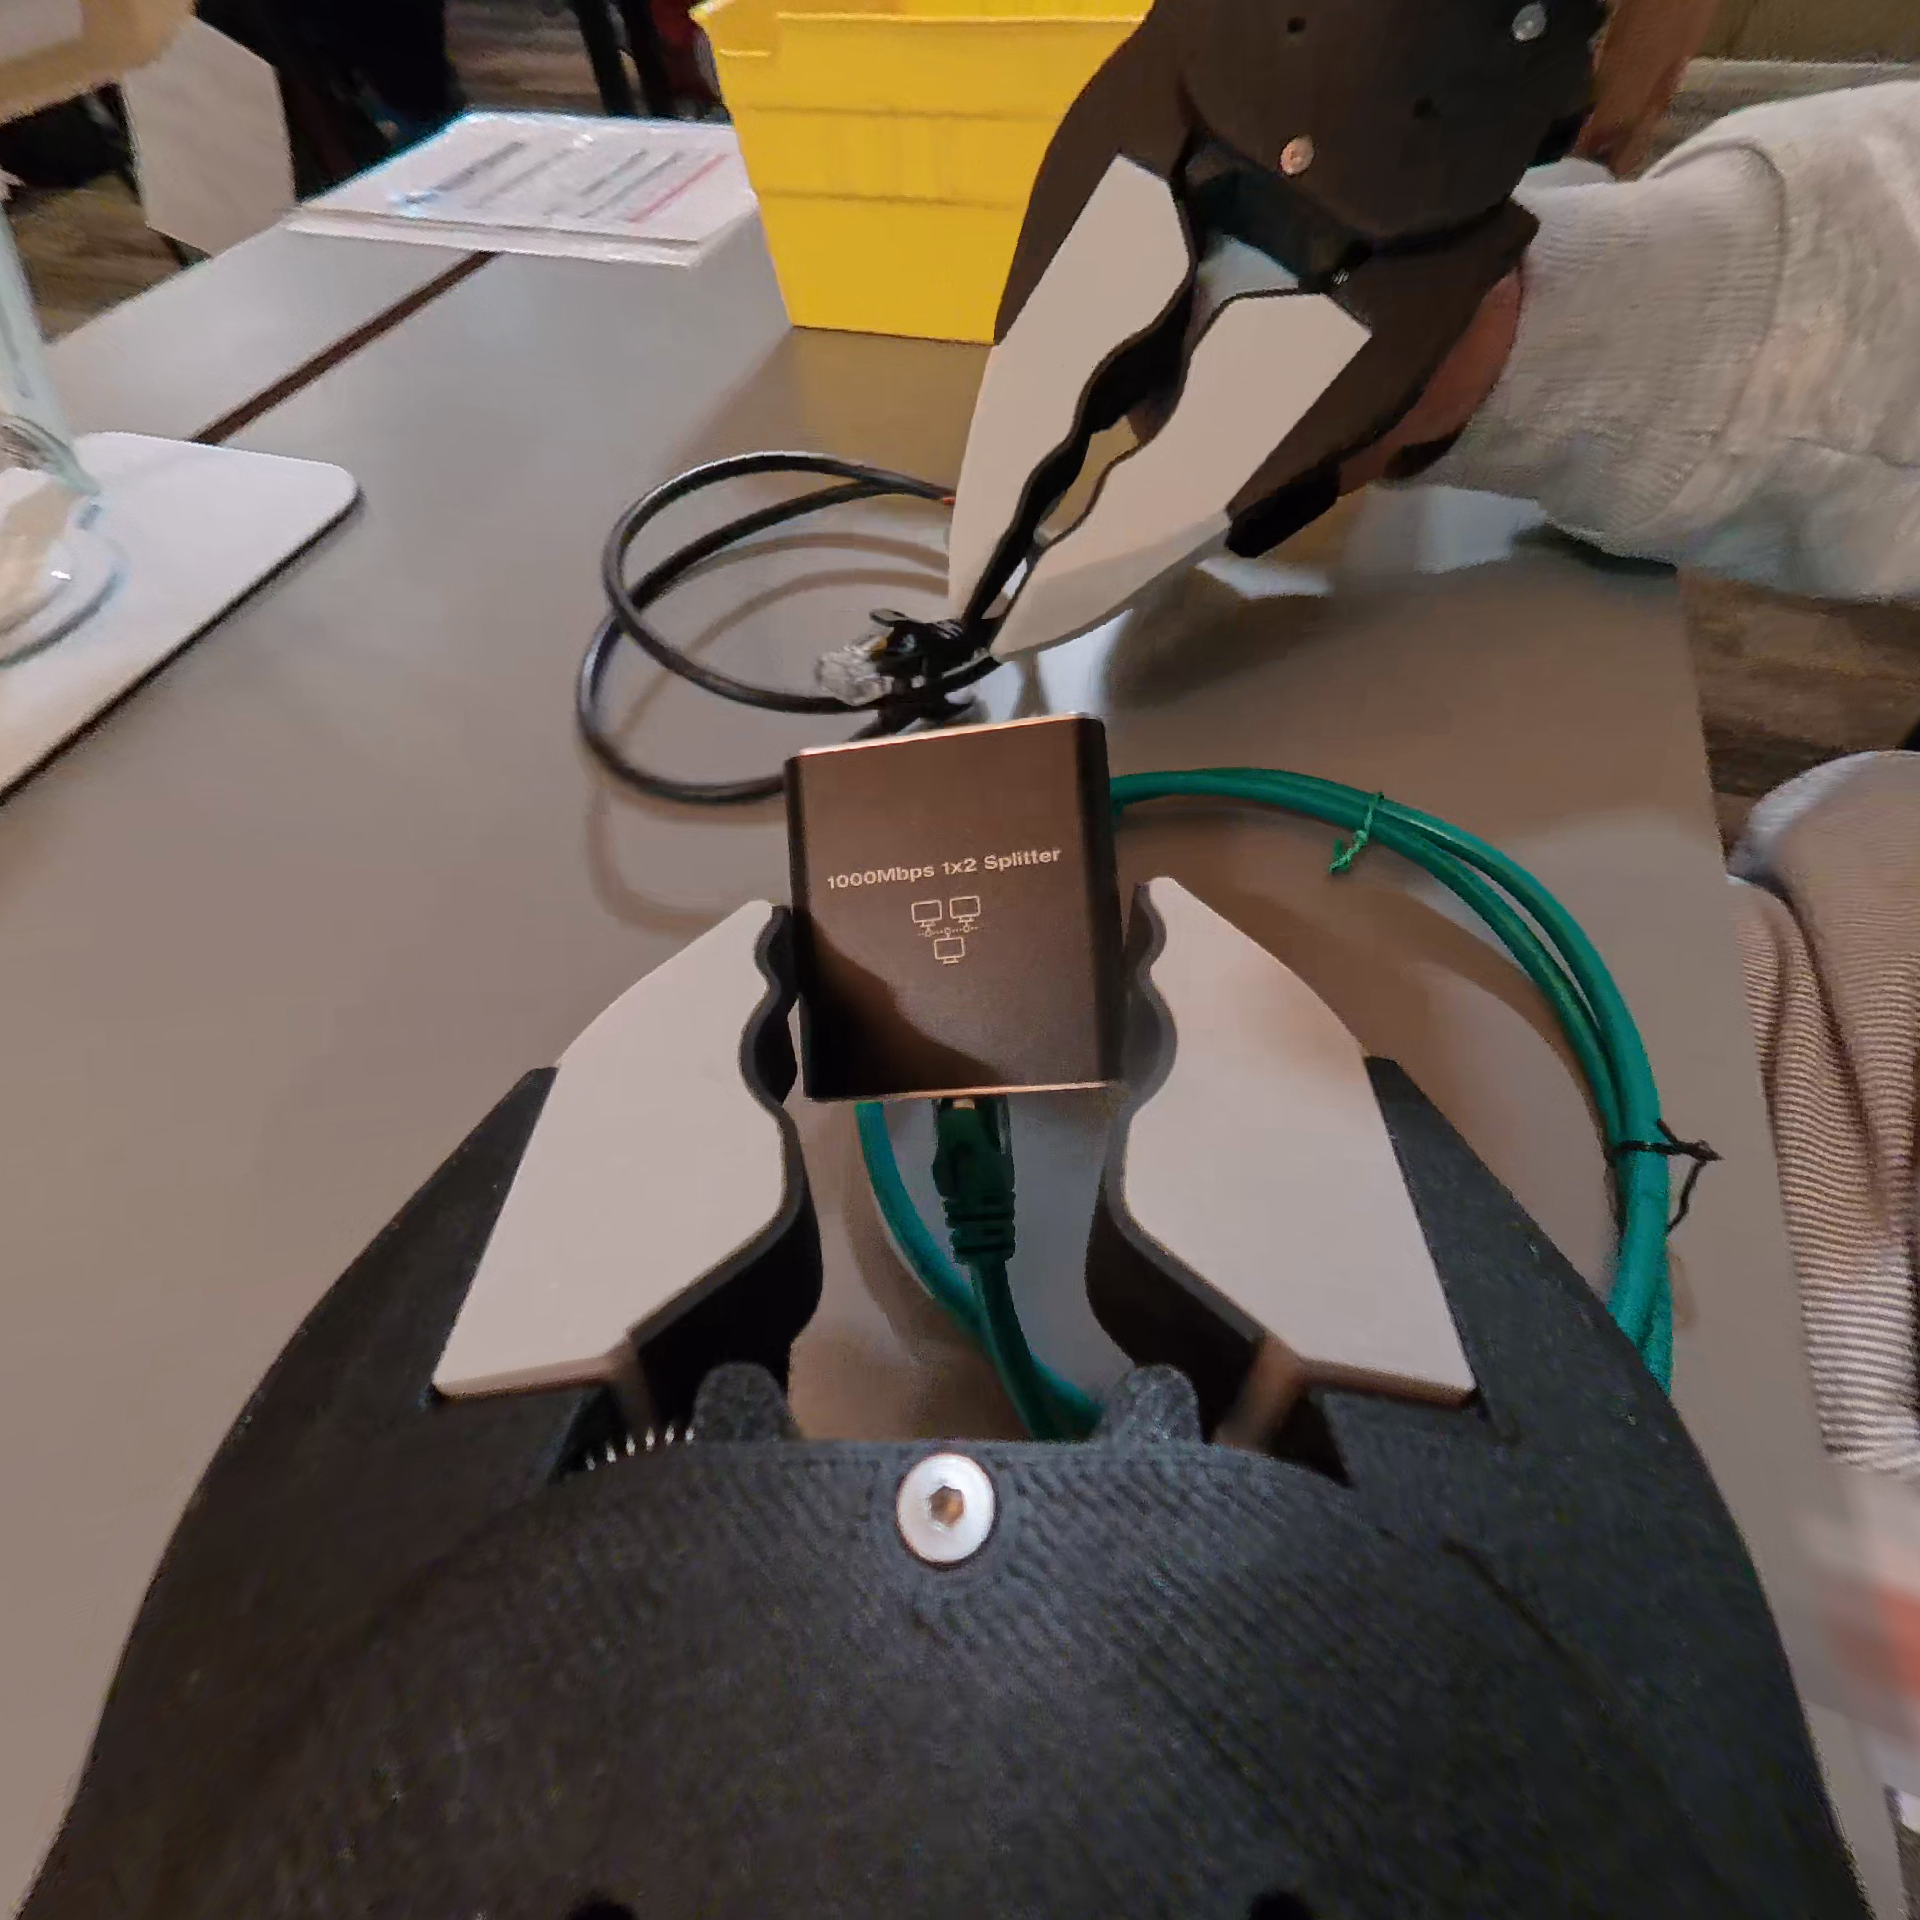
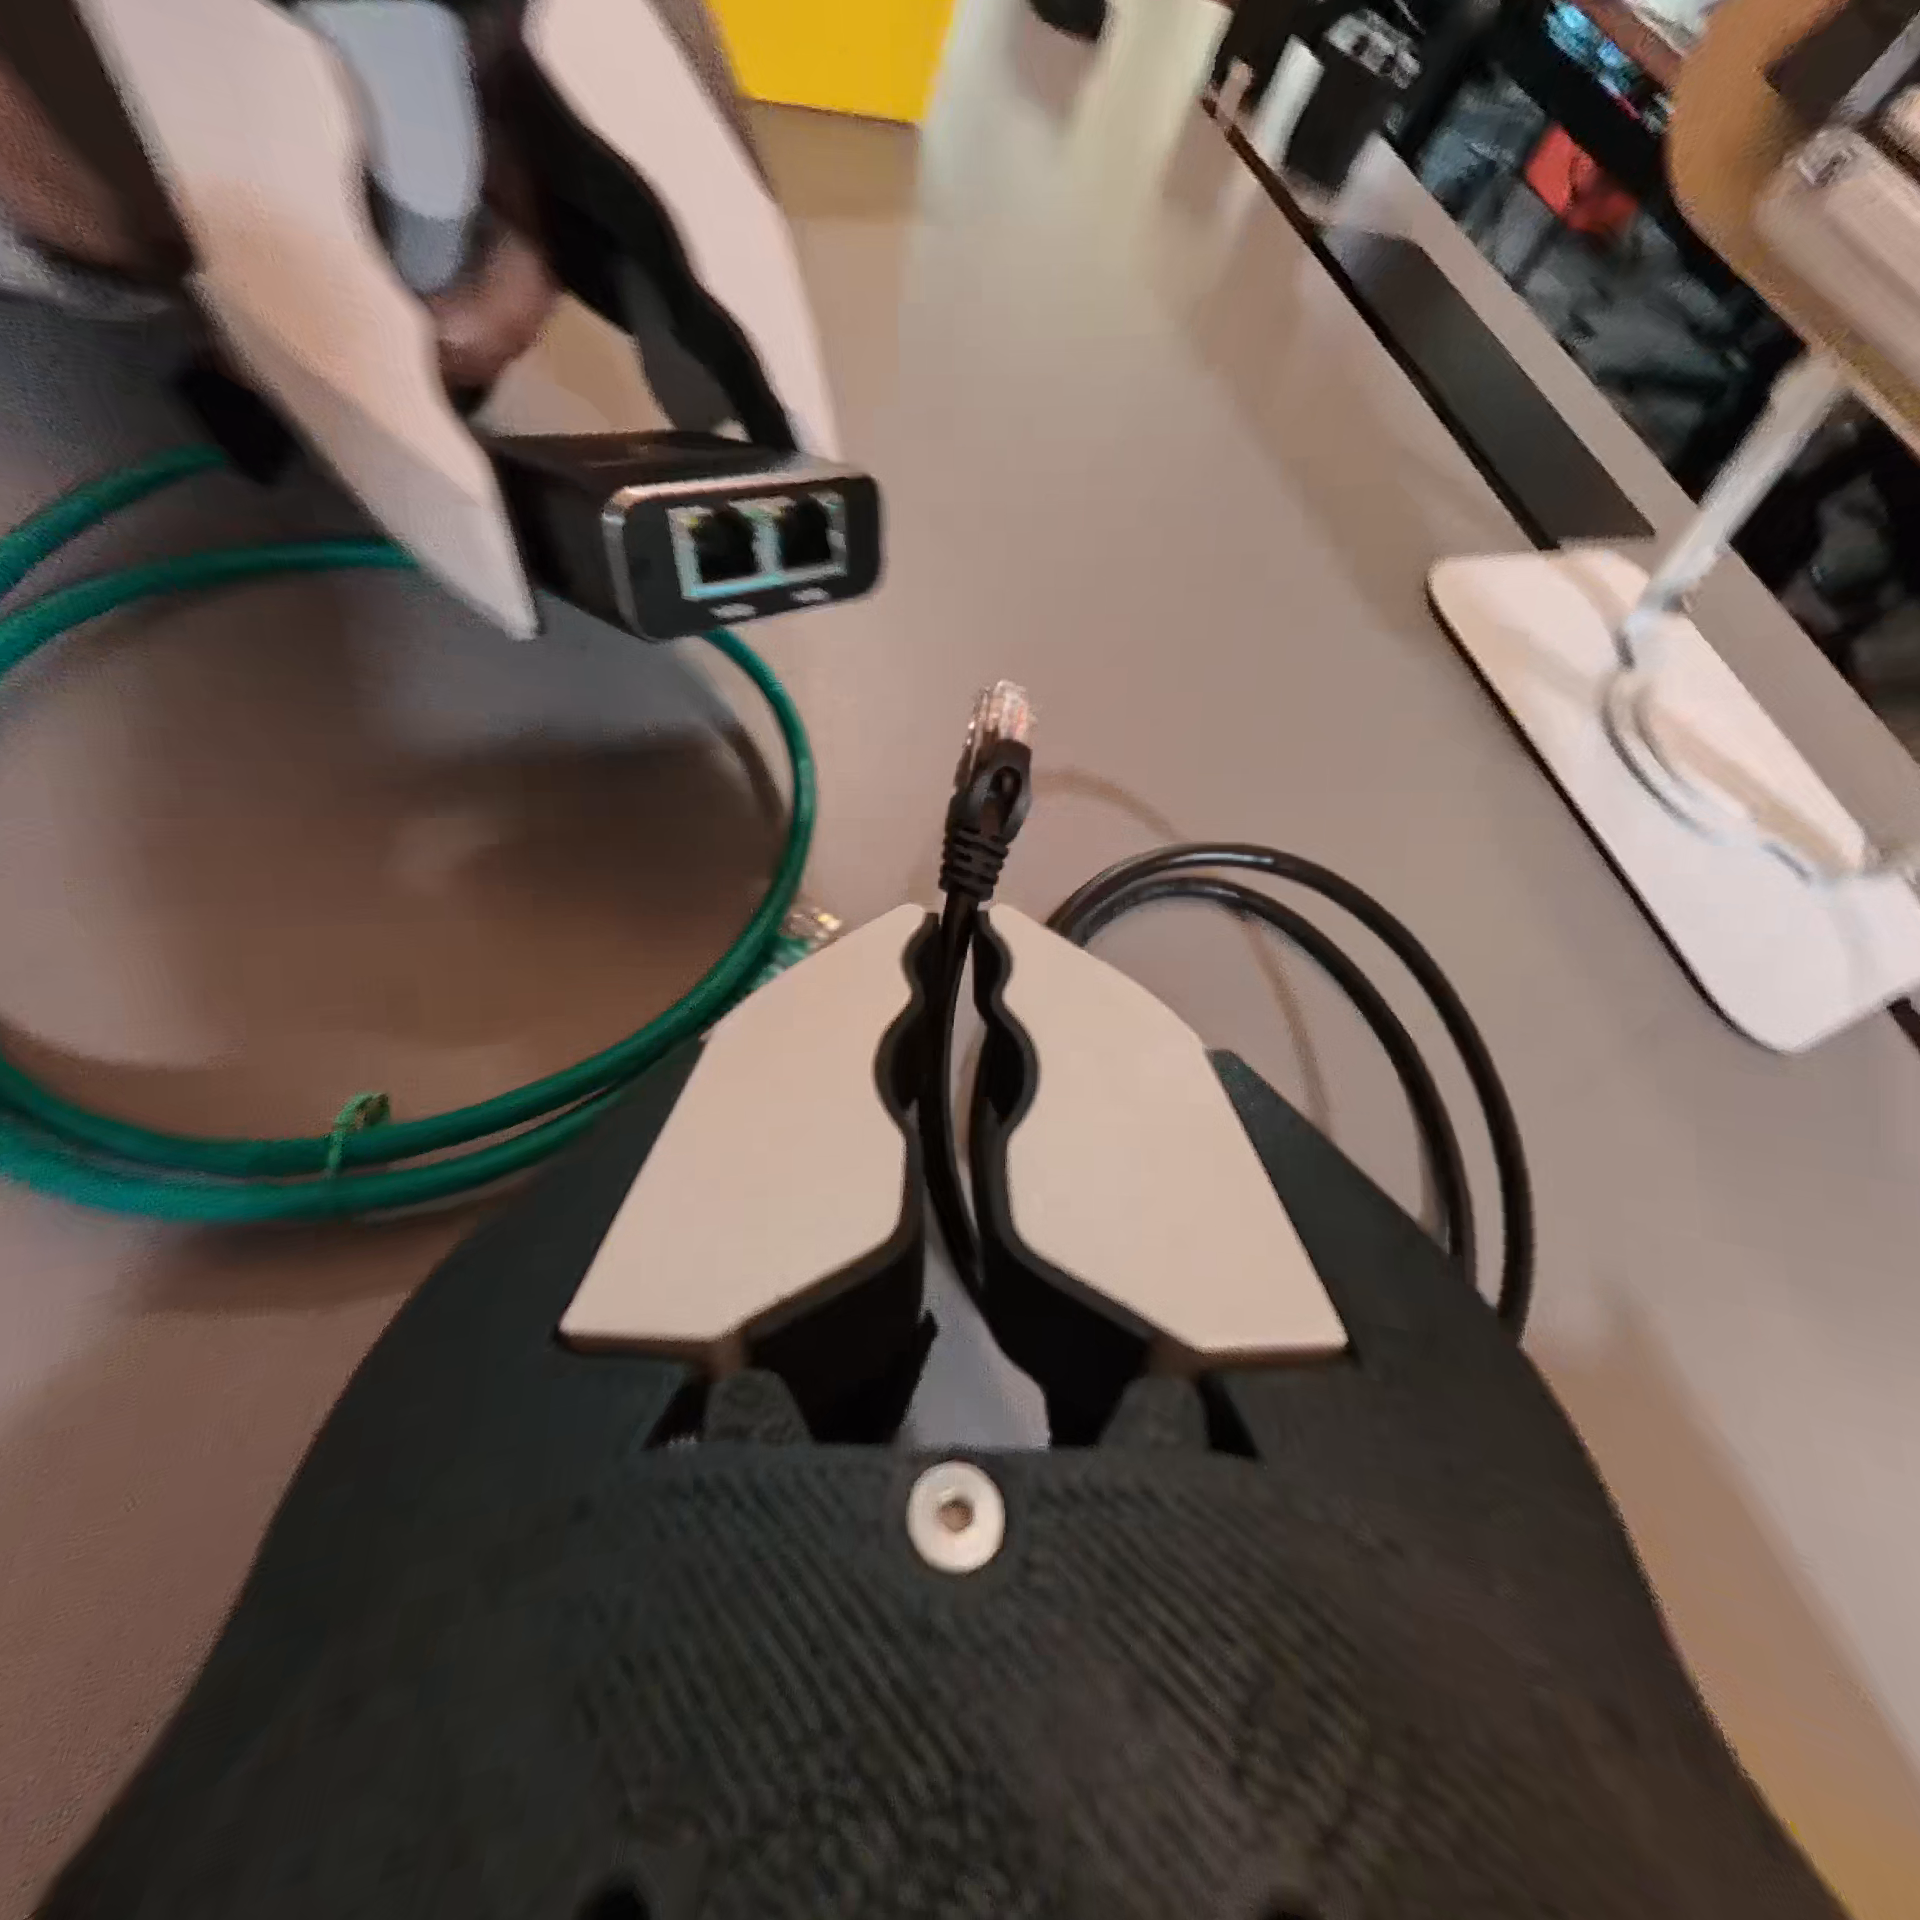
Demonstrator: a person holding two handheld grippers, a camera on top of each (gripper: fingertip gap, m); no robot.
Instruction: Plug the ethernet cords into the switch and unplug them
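Note:
My left gripper (image 1: 956, 914) is shut on a small black switch box (image 1: 951, 925) and holds it above the table. A green ethernet cord (image 1: 1538, 935) is plugged into the box's near end and coils to the right. In the right wrist view the box (image 2: 727, 530) shows two empty ports on its far face. My right gripper (image 2: 961, 920) is shut on a black ethernet cord (image 2: 1351, 997) just behind its clear plug (image 2: 1003, 717). The plug points up and forward, a short way below and right of the ports. The right gripper also shows in the left wrist view (image 1: 987, 634).
A yellow bin (image 1: 894, 177) stands at the far side of the grey table (image 1: 364, 831). A laminated sheet (image 1: 540, 187) lies beside it. A white stand base with a glass jar (image 1: 156, 540) is at the left. A person's sleeve (image 1: 1714, 364) is at the right.

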